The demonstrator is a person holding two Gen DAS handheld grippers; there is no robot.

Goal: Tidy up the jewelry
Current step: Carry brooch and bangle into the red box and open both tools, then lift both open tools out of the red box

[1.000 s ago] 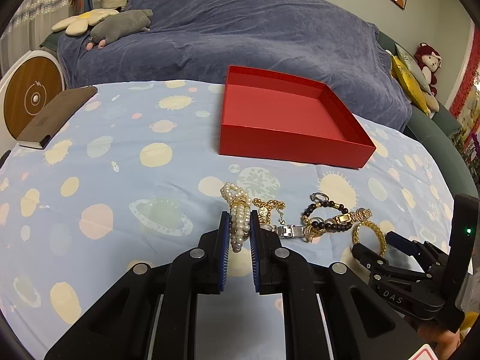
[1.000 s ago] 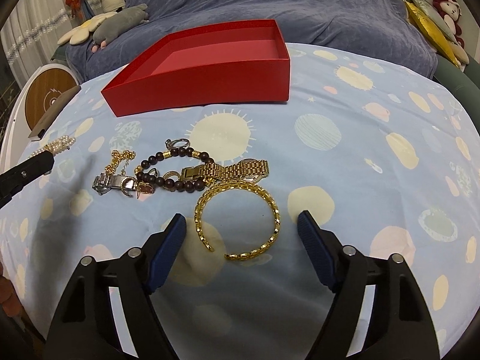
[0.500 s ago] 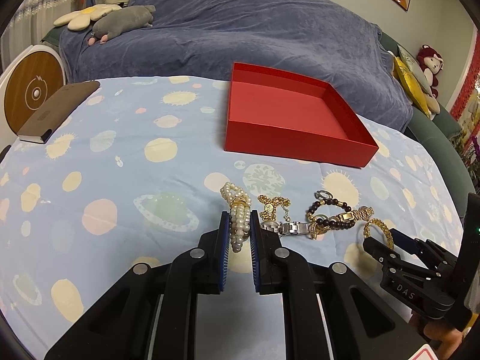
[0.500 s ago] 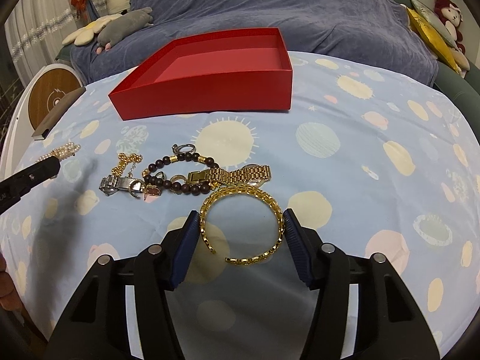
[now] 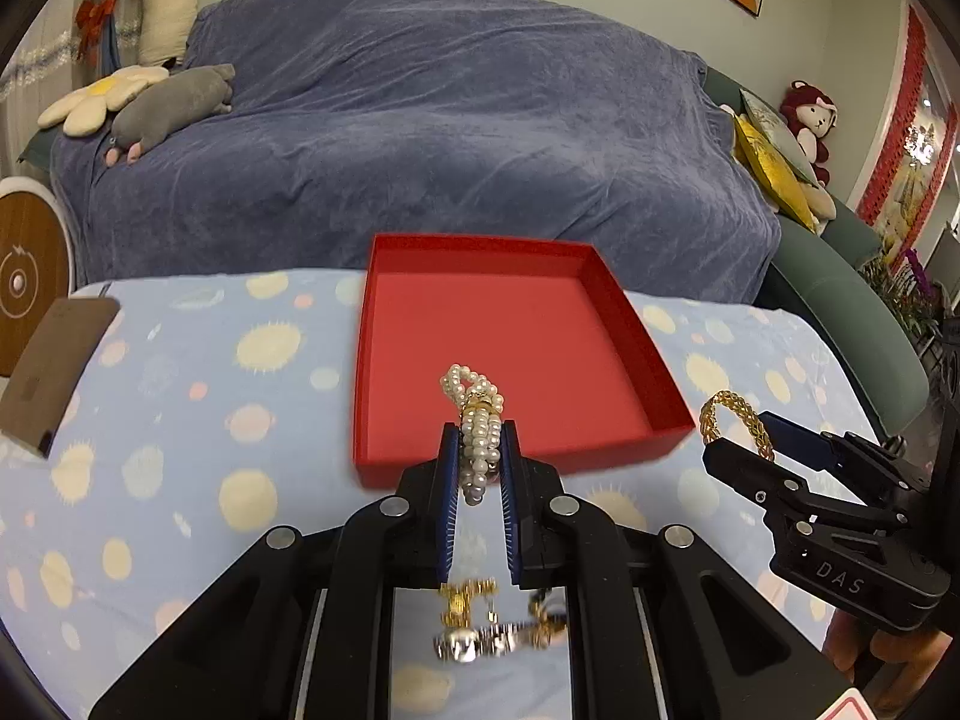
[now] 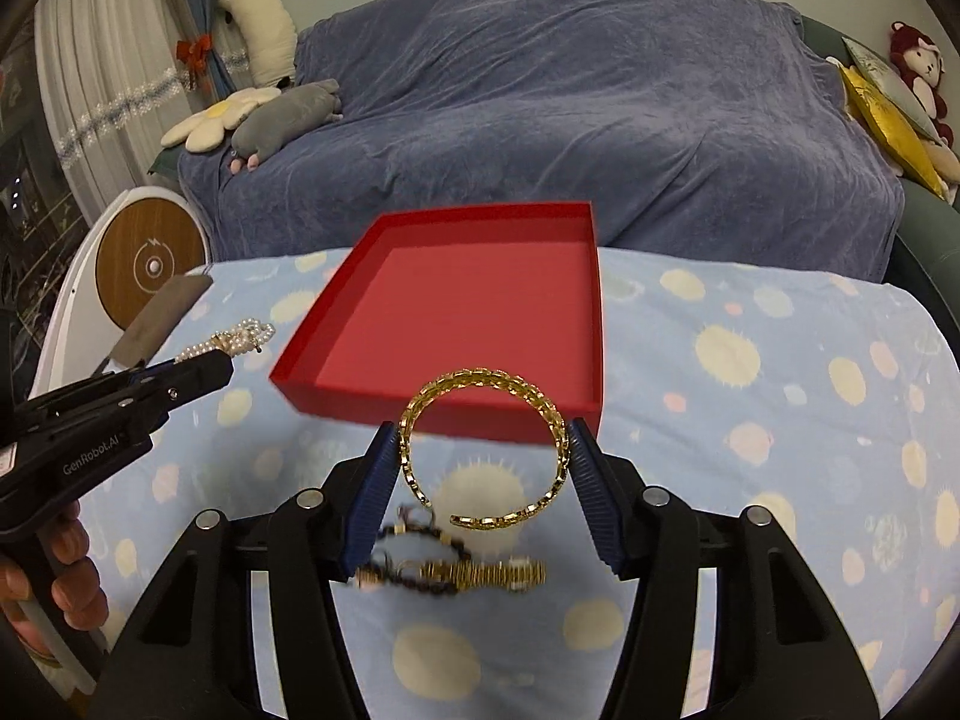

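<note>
A: Pearl bracelet is clamped between the pads of the left gripper, jaws nearly together on the strands, w/ a loop sticking out past the tips. It's held in the air in front of the red box, not yet over the middle.

B: And the right gripper?

A: Jaws closed on the gold bangle, pads pressed against its two outer sides. It's carried clear of the tabletop, just short of the box's near wall. Box looks empty.

B: What's left on the cloth?

A: Rest of the pile, approx. below the right gripper: dark beads, a gold watch band, some silver bits. Blurred, so details can't be told.

B: Risks from here?

A: Bangle first. It's an open cuff, only two small contact spots are had on a rounded chain surface, so it could be squeezed out sideways or rotated if the jaws are tightened or jolted. Pearls: the free loop could be snagged on the box's near rim if it's crossed too low.

B: Both grippers heading to one box?

A: Judged so. A bump between them is possible, since they're already near each other. Also, if release is done too early, pieces would be dropped outside the wall.
</note>
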